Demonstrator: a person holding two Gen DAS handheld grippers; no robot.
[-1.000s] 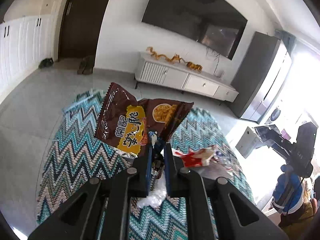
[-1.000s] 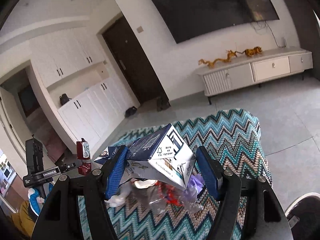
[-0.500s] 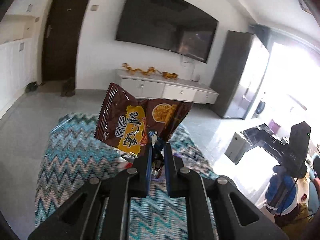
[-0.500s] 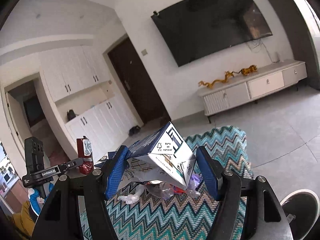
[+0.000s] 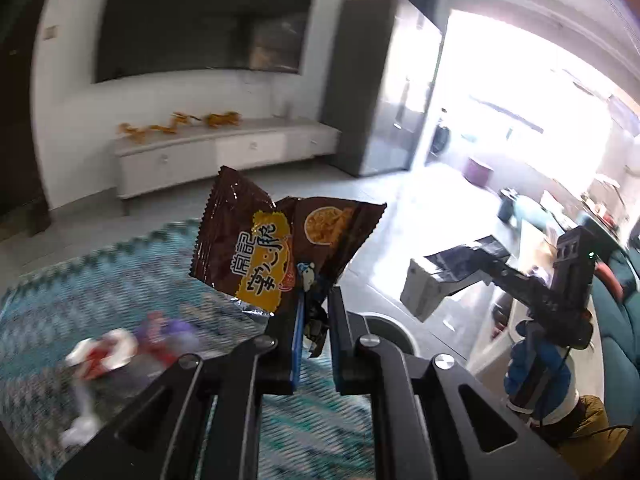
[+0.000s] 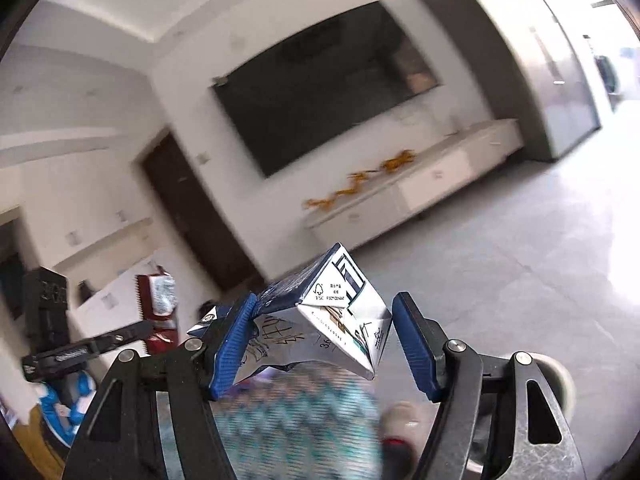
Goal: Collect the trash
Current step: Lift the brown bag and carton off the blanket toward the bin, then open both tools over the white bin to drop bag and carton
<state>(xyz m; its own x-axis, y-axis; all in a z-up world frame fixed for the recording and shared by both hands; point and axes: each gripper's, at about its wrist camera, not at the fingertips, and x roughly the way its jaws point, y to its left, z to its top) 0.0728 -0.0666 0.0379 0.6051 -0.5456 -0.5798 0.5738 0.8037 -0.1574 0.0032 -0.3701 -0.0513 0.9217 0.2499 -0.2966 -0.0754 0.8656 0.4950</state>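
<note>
My left gripper (image 5: 313, 320) is shut on a brown and yellow snack bag (image 5: 276, 248) and holds it up in the air above the zigzag rug (image 5: 80, 272). My right gripper (image 6: 320, 336) is shut on a crushed blue and white carton (image 6: 332, 312), also lifted off the floor. A red and white wrapper (image 5: 106, 354) and a purple wrapper (image 5: 172, 330) lie blurred on the rug at lower left. The right gripper with the carton shows in the left wrist view (image 5: 424, 288). The left gripper's bag, seen from behind, shows in the right wrist view (image 6: 158, 300).
A white round bin rim (image 5: 394, 330) sits just beyond the left gripper; it also shows in the right wrist view (image 6: 558, 384). A white TV cabinet (image 5: 224, 156) stands along the far wall under a dark TV (image 5: 200, 20). A shoe (image 6: 400, 424) is on the floor.
Both grippers have swung to the right with their loads still held. The rug and the trash pile have slid left and down in view, and the bin rim has come into view.
</note>
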